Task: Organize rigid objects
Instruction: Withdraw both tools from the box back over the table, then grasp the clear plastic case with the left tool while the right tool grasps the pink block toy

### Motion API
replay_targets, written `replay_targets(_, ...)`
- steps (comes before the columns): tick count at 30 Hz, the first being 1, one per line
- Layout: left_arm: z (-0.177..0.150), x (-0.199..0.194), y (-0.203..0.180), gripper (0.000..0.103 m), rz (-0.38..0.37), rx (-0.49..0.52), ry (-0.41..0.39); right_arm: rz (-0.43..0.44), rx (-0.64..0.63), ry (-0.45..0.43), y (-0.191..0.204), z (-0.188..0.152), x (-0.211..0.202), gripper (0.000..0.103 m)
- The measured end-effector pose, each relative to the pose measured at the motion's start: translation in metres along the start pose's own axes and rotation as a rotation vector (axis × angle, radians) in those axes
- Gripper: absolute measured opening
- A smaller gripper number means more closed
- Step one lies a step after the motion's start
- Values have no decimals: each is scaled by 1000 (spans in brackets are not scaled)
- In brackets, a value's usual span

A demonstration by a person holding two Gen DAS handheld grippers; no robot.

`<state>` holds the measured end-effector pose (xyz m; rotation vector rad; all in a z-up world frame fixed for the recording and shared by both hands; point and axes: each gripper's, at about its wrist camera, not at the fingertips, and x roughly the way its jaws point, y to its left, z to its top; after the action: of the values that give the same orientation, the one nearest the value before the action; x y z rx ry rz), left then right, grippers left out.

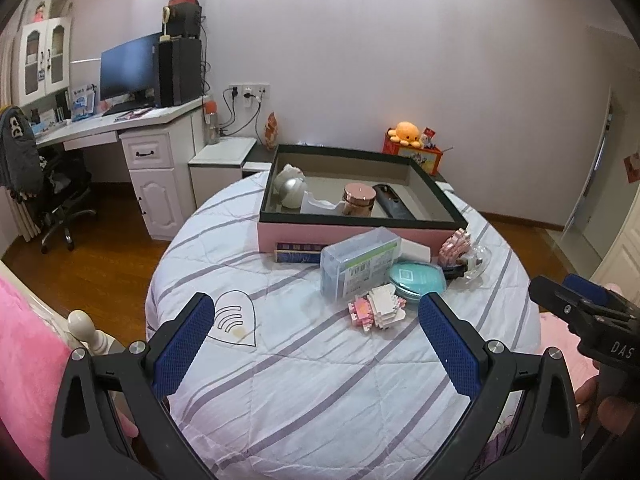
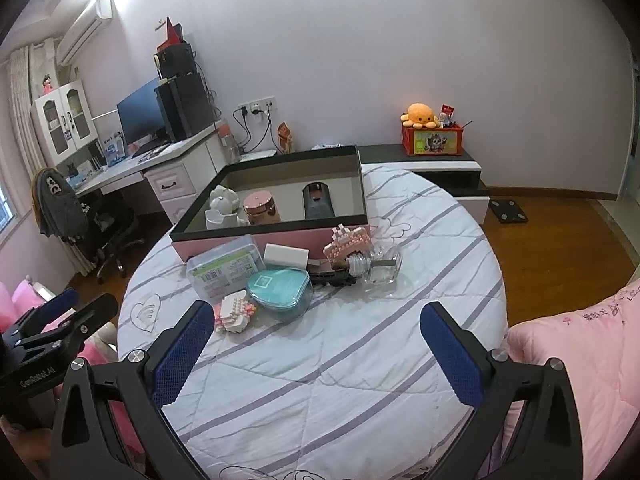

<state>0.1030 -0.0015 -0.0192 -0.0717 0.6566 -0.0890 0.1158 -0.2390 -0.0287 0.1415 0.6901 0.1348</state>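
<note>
A pink box with a black rim (image 1: 344, 236) (image 2: 256, 240) stands on the striped bed and holds a white ornament (image 1: 290, 188), a copper-lidded jar (image 1: 359, 199) (image 2: 261, 208) and a dark device (image 1: 394, 200) (image 2: 318, 200). In front of it lie a clear plastic case (image 1: 356, 268) (image 2: 222, 272), a teal heart-shaped box (image 1: 416, 278) (image 2: 280, 288), two pink brick models (image 1: 378, 306) (image 2: 348, 242), a white block (image 2: 286, 256) and a glass bottle (image 2: 380, 270). My left gripper (image 1: 316, 336) and right gripper (image 2: 316, 344) are both open and empty, short of the pile.
A white desk (image 1: 132, 120) with monitor and an office chair (image 1: 60, 200) stand at the left. A low cabinet (image 2: 440, 166) with an orange plush and red box is behind the bed. Pink bedding (image 2: 580, 352) lies at the right. Wooden floor surrounds the bed.
</note>
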Motion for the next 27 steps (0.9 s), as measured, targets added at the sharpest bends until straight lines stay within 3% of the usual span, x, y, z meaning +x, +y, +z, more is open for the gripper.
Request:
replay_targets(17,13,106,2,103,12,53,131,-58,-19,105,-24,26,88,103)
replay_targets(27,16,151,-2,103,-40,93,201,-85,-116,172,-26,43,140,103)
